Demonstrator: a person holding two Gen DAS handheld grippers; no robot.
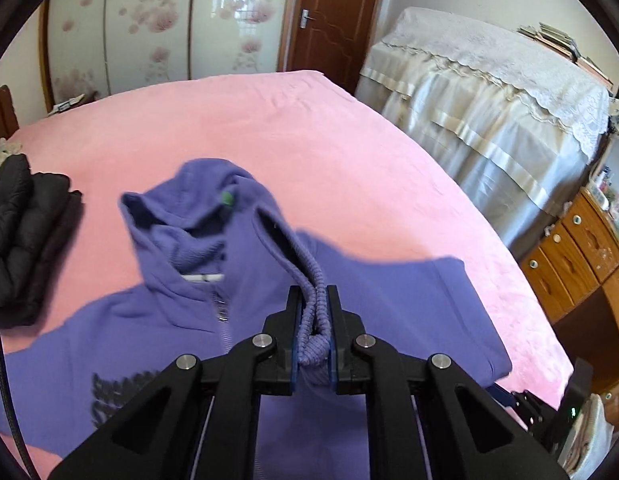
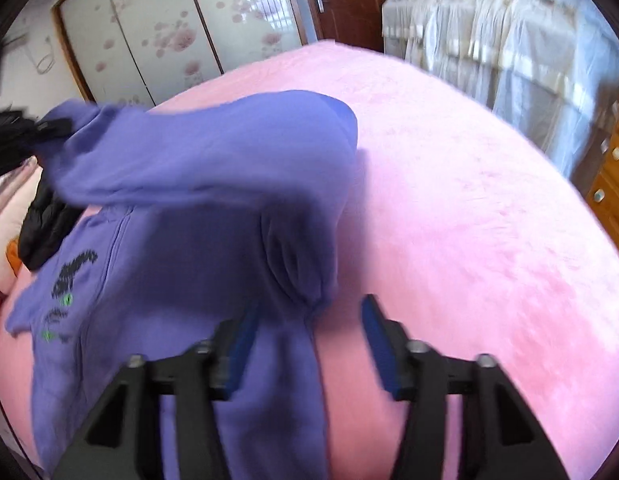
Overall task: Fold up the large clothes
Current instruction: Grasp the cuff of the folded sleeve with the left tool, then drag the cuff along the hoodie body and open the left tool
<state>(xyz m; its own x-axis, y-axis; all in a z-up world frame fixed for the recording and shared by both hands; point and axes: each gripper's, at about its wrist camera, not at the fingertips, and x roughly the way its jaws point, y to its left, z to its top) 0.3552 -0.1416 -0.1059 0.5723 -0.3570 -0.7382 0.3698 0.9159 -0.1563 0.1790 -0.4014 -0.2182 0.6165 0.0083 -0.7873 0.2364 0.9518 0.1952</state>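
Observation:
A purple zip hoodie (image 1: 169, 320) lies front up on the pink bedspread (image 1: 309, 132), its hood (image 1: 189, 208) toward the far side. My left gripper (image 1: 313, 292) is shut on the ribbed cuff (image 1: 315, 320) of one sleeve, held up above the garment. In the right wrist view that sleeve (image 2: 213, 152) hangs raised across the hoodie (image 2: 149, 280), which has a dark print with green marks. My right gripper (image 2: 309, 305) is open low over the hoodie's near right edge. Purple fabric lies between its blue pads (image 2: 241, 336) without being pinched.
A folded black padded jacket (image 1: 25, 232) rests on the bed to the left of the hoodie. Cloth-covered furniture (image 1: 489, 100) and a wooden drawer chest (image 1: 581, 256) stand along the right. Floral wardrobe doors (image 1: 149, 32) and a brown door (image 1: 333, 20) are behind.

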